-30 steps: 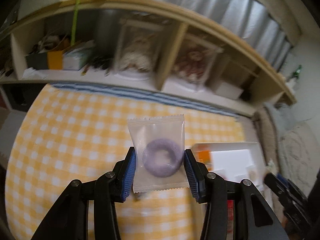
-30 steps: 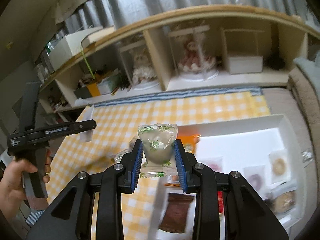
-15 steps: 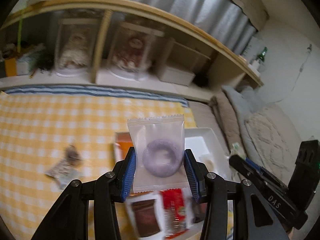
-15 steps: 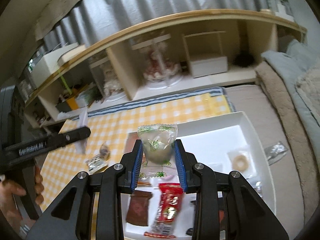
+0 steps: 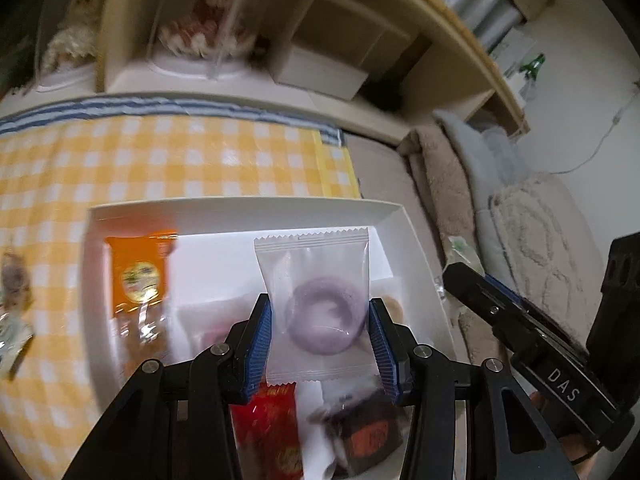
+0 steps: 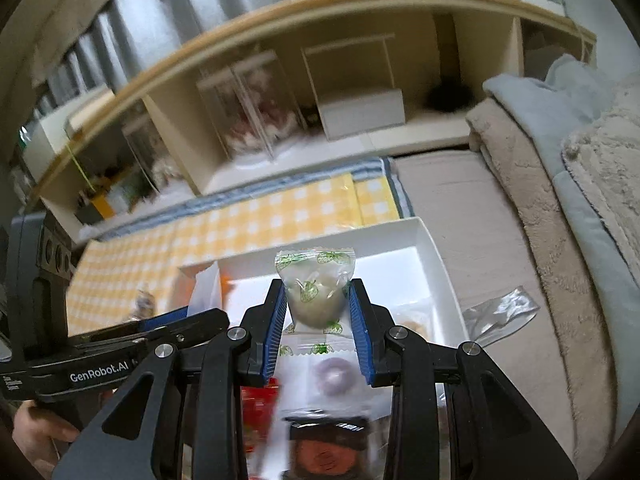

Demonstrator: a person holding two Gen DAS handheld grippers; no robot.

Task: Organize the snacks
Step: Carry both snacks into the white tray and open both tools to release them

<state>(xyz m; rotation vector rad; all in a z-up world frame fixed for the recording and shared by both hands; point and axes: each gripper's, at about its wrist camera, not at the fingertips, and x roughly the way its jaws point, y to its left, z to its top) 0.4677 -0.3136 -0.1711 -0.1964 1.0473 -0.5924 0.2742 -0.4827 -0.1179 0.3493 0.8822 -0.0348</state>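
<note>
Purple ring snack packet (image 5: 320,316) clamped in left gripper (image 5: 320,344), strawberry-print packet (image 6: 316,292) clamped in right gripper (image 6: 317,324), white tray (image 5: 240,210) seen at twelve o'clock

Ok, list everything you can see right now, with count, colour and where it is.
Ring snack packet: one, purple, in left tongs.
Strawberry-print packet: one, clear and green, in right tongs.
Tray: one, white, on the checked cloth.
Orange packet: one, tray's left side.
Red packet: one, tray's near edge.
Checked cloth: one, yellow and white, under tray.
Shelf unit: one, cream, behind.
Left tongs: black, blue pads.
Right tongs: black, blue pads.
</note>
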